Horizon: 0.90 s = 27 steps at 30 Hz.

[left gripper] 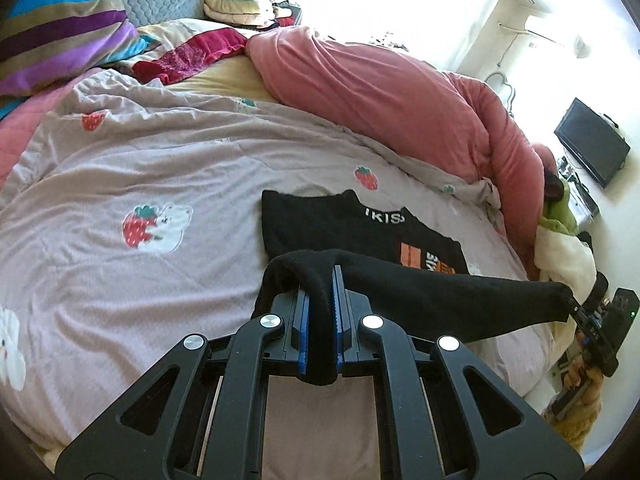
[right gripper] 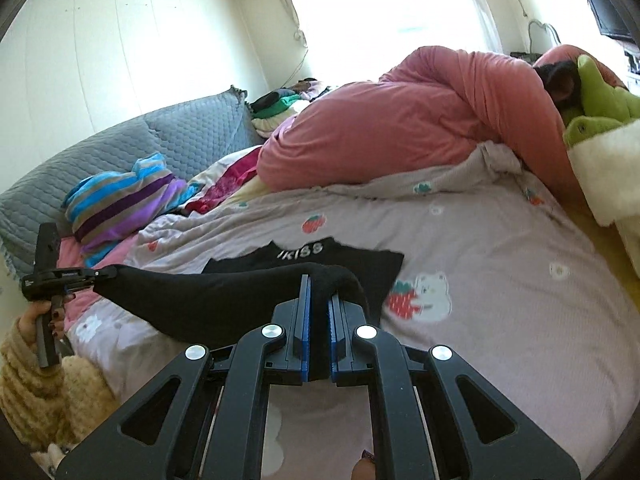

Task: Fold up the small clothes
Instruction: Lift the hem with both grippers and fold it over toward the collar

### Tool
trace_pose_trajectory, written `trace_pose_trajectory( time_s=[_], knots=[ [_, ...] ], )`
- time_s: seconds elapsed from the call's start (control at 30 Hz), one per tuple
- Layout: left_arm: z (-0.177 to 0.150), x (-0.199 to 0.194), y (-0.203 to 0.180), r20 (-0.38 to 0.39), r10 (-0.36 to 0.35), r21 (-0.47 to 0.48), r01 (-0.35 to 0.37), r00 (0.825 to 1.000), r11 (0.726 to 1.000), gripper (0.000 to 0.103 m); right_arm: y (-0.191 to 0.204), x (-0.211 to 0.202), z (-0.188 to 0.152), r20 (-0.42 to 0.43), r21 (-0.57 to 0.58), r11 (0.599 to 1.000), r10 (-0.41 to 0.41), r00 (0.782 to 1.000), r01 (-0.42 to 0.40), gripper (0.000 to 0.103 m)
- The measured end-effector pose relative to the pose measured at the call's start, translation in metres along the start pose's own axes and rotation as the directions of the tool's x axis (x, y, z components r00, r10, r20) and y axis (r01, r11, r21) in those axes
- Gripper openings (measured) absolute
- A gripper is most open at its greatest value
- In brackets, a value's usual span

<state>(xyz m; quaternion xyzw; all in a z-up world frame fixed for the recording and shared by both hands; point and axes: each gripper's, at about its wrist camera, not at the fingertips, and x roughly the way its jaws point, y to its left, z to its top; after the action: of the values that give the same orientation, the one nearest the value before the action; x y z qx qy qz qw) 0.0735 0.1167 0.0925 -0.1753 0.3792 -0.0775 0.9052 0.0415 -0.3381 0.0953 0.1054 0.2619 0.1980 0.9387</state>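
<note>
Ahead of both claws, a strawberry-print quilt [left gripper: 168,160] serves as our folding surface. We lift the near hem of a black T-shirt [left gripper: 340,224] to fold it forward, its far half lying beyond the fingertips, left gripper [left gripper: 320,300] and right gripper [right gripper: 318,312] each clamped tight on that hem.

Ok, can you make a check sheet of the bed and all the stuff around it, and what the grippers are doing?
Surface: lilac strawberry-print bedcover, wrinkled.
Job's things: black garment, near edge lifted, far part lying flat on the bedcover.
Clutter: pink duvet, striped pillow, green plush toy, stack of folded clothes.
Grippers: left gripper and right gripper each shut on a corner of the garment's near edge.
Cables: thin cord hanging by the window.
Surroundings: grey quilted headboard, dark screen, bright window.
</note>
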Motion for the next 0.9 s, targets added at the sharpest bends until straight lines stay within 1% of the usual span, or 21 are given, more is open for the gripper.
trace_pose_trajectory(
  time_s=[0.2,0.27,0.4,0.9],
  knots=[
    [0.019,0.016,0.001,0.004,0.013,0.0,-0.013,1.0,1.0,0.003,-0.006,0.022,0.012,0.0,0.006,0.999,-0.035,0.999,0.035,0.006],
    [0.025,0.021,0.0,0.004,0.022,0.006,-0.022,1.0,1.0,0.003,-0.01,0.03,0.016,-0.001,0.025,0.999,-0.033,0.999,0.033,0.006],
    [0.034,0.033,-0.001,-0.003,0.034,0.016,-0.034,0.999,0.999,0.003,-0.013,0.042,0.023,-0.005,0.027,0.999,-0.045,0.999,0.045,0.006],
    [0.047,0.069,0.003,-0.022,0.071,0.037,-0.07,0.997,0.997,0.003,-0.025,0.09,0.031,-0.066,0.019,0.992,-0.121,0.991,0.122,0.006]
  ],
)
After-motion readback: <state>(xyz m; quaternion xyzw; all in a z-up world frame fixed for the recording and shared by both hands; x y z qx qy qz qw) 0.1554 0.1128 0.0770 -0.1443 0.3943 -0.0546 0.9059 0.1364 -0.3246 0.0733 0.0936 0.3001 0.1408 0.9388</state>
